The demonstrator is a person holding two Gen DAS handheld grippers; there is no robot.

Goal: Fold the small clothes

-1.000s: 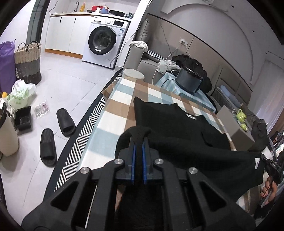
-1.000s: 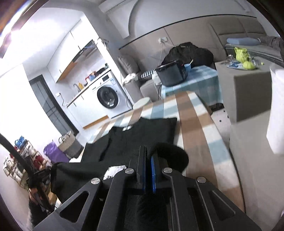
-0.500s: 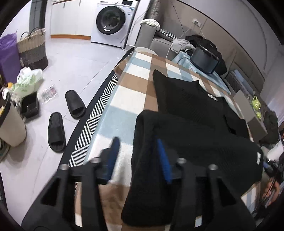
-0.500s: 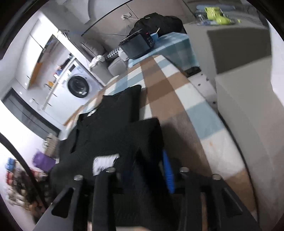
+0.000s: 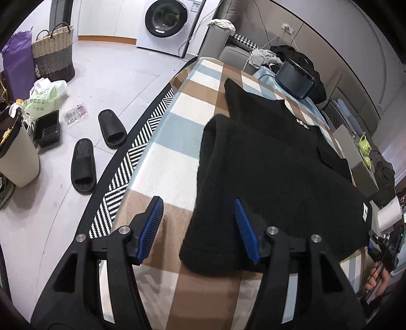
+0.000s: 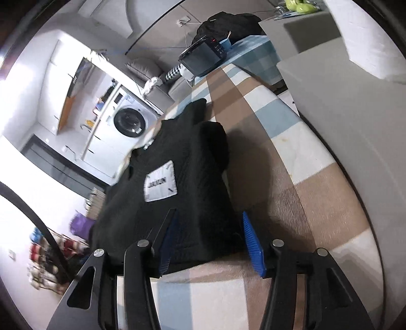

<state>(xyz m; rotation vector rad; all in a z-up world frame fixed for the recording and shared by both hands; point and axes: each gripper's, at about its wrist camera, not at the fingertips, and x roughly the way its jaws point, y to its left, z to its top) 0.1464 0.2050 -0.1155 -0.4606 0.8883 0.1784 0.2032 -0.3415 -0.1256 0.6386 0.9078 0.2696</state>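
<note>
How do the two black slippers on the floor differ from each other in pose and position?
The near slipper lies closer to the camera and points almost straight up the picture; the far slipper lies further off and is turned at a slant. The far slipper sits closer to the striped rug; the near slipper sits closer to the beige bin. Both are black, open-toed, sole down, and apart from each other.

This is a lived-in home, an open living room joined to a laundry corner. A front-loading washing machine stands under white cabinets at the far end, with a grey sofa to its right. Black slippers, a woven basket and a plaid-covered table fill the near floor.
</note>
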